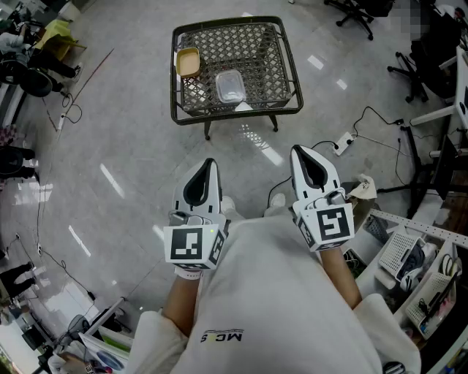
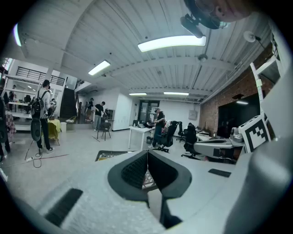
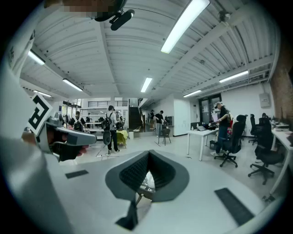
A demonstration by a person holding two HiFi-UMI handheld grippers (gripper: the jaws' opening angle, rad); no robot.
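Both grippers are held close to my body, well short of the low lattice-top table (image 1: 281, 69), and neither touches anything. In the head view, my left gripper (image 1: 208, 165) has its jaws closed tip to tip with nothing between them. My right gripper (image 1: 299, 152) is shut and empty as well. On the table stand a tan bowl (image 1: 189, 62) at its left edge and a clear plastic container (image 1: 230, 86) near the middle. In the left gripper view the left gripper (image 2: 147, 153) shows its tips meeting, and in the right gripper view the right gripper (image 3: 149, 156) does too.
A power strip (image 1: 342, 144) and its cables lie on the glossy floor to the right. White wire baskets (image 1: 398, 252) stand at my lower right, and office chairs (image 1: 358, 11) at the far right. Clutter lines the left wall. People (image 3: 110, 128) and desks (image 2: 142, 135) are far off.
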